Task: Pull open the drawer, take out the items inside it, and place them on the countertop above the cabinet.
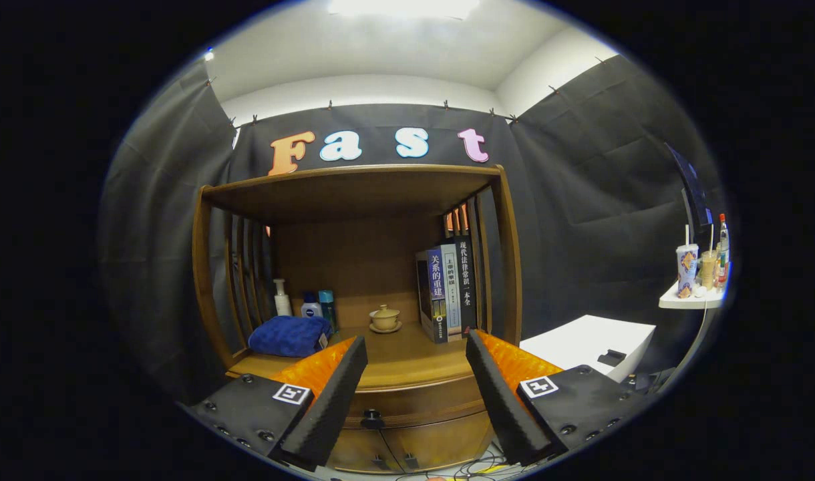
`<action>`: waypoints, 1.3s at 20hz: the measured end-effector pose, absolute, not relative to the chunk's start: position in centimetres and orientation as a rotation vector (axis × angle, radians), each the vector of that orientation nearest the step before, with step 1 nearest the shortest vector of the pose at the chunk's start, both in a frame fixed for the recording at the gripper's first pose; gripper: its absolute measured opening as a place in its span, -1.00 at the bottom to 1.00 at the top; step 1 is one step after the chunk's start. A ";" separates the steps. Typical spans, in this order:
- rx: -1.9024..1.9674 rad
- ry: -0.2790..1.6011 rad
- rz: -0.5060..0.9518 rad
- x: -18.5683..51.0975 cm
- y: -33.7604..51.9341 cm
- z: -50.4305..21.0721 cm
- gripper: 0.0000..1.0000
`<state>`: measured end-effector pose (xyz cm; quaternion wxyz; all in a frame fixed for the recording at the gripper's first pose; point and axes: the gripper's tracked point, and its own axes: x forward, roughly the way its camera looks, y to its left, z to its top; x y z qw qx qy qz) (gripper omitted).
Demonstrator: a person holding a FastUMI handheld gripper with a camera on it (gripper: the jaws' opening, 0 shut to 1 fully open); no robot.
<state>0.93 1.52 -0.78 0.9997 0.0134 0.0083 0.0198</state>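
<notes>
Wooden countertop [407, 374], blue towel [290, 335], bottles [307, 304], lidded cup [385, 318], books [446, 290]

Staged recording booth, black cloth walls [581, 200], wooden cabinet [354, 194]

Three books [447, 290] stand on the counter [407, 364] inside the cabinet, at about two o'clock from the little teacup [385, 318]. Their spines have Chinese words. The blue one reads 关系的重建. The black one reads 现代法律常识一本全. The middle spine is too small to read. The bottle labels are too small too.
</notes>
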 end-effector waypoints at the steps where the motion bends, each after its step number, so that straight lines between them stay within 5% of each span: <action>1: 0.027 0.018 0.041 0.9 1.6 -0.9 0.96; 11: 0.046 0.033 0.084 2.0 3.7 -3.2 0.96; 26: -0.075 0.256 0.198 8.3 8.3 -22.3 0.97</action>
